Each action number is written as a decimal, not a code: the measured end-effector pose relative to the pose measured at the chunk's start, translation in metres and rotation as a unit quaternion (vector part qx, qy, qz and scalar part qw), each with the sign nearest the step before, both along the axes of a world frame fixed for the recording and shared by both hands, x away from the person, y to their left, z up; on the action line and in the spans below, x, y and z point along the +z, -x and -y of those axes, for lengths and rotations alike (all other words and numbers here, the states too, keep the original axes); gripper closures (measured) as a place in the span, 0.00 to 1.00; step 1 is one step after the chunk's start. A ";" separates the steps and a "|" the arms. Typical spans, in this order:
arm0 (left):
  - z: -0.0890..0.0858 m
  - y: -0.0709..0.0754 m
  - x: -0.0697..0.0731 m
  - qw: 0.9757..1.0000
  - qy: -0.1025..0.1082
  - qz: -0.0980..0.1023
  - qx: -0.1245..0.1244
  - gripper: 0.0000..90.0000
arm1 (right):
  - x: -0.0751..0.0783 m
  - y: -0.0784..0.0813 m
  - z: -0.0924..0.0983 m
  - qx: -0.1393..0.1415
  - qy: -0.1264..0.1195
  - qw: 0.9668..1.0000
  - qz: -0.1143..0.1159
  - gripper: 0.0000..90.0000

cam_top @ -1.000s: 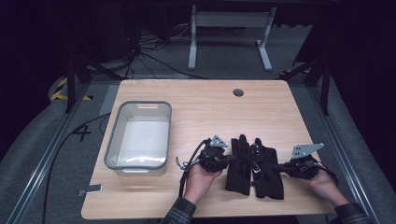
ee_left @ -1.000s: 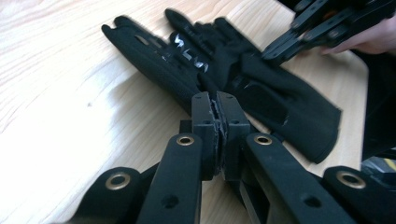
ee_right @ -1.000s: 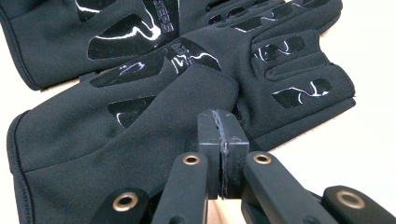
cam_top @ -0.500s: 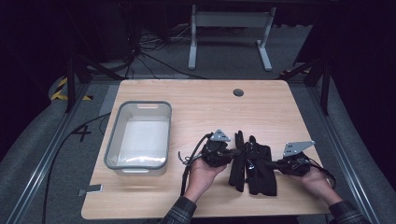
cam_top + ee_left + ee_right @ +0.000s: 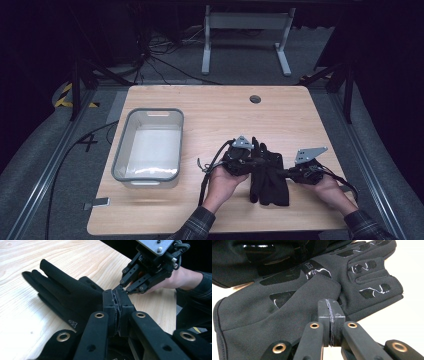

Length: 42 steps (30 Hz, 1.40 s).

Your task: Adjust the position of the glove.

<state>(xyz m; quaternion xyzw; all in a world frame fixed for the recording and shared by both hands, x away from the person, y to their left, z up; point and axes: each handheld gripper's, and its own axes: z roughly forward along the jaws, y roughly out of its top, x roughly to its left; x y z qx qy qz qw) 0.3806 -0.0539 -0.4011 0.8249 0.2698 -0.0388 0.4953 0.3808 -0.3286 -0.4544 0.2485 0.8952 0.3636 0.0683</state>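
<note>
**A:** quick count? I get two black gloves [image 5: 269, 176] stacked at the near edge of the worktop [image 5: 210, 105], one clear bin [image 5: 148, 148] off to their left, two grippers.

**B:** same. The top glove has glossy grip patches on palm and fingers, fingers pointing away from the person. Left gripper [image 5: 252, 161] has its jaws pressed together at the gloves' left side, right gripper [image 5: 286, 172] is clamped too, at their right edge. Can't tell if either has pinched fabric.
</note>
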 end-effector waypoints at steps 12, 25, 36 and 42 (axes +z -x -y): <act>0.022 -0.005 -0.007 1.000 -0.014 -0.005 -0.015 0.98 | 0.002 -0.006 -0.010 0.010 -0.006 1.000 0.005 1.00; 0.038 -0.005 -0.010 0.999 -0.019 -0.004 -0.027 0.98 | 0.001 -0.006 0.008 -0.007 0.008 1.000 0.004 1.00; 0.059 -0.006 -0.023 0.999 -0.031 -0.010 -0.040 0.98 | 0.000 -0.007 0.006 -0.005 0.005 1.000 0.003 1.00; 0.059 -0.006 -0.021 0.999 -0.016 0.007 -0.040 0.91 | 0.005 -0.007 0.013 -0.015 0.006 1.000 0.012 1.00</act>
